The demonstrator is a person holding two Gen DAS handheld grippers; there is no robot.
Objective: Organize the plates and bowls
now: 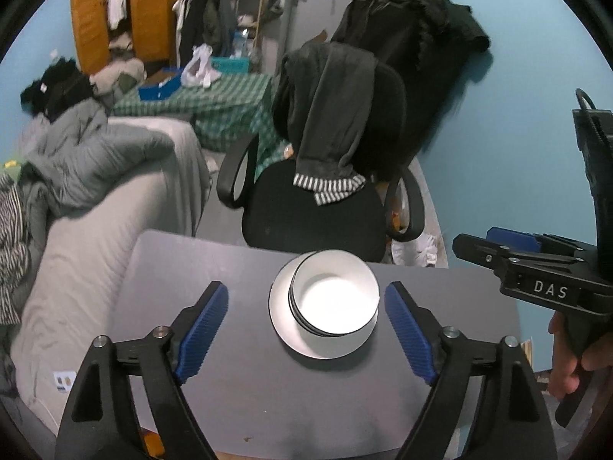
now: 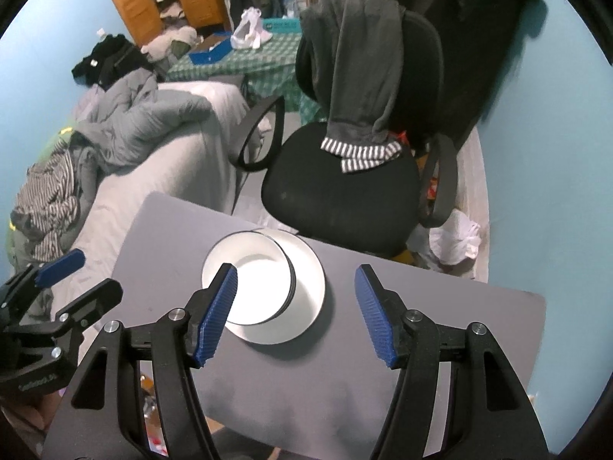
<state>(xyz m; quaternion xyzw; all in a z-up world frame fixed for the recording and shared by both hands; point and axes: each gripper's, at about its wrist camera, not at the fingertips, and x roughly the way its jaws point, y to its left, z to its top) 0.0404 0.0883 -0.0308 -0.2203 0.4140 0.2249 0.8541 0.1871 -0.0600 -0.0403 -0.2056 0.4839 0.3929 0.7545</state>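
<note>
Stacked white bowls [image 1: 337, 301] with dark rims sit on a white plate [image 1: 325, 349] on the grey table [image 1: 214, 383]. My left gripper [image 1: 306, 287] hangs above the stack, open, its blue pads [image 1: 205, 329] well apart with nothing between them. In the right wrist view the bowls [image 2: 253, 272] sit toward the left side of the plate [image 2: 310, 287]. My right gripper [image 2: 297, 268] is also raised over them and open, holding nothing. Each gripper shows in the other's view: the right gripper [image 1: 494, 245] at the right edge, the left gripper [image 2: 76, 280] at the lower left.
A black office chair [image 1: 314, 211] draped with dark clothing stands just past the table's far edge. A bed [image 1: 95, 237] with a grey duvet runs along the left. A blue wall [image 1: 517, 153] closes the right side. A hand [image 1: 567, 368] holds the right gripper's handle.
</note>
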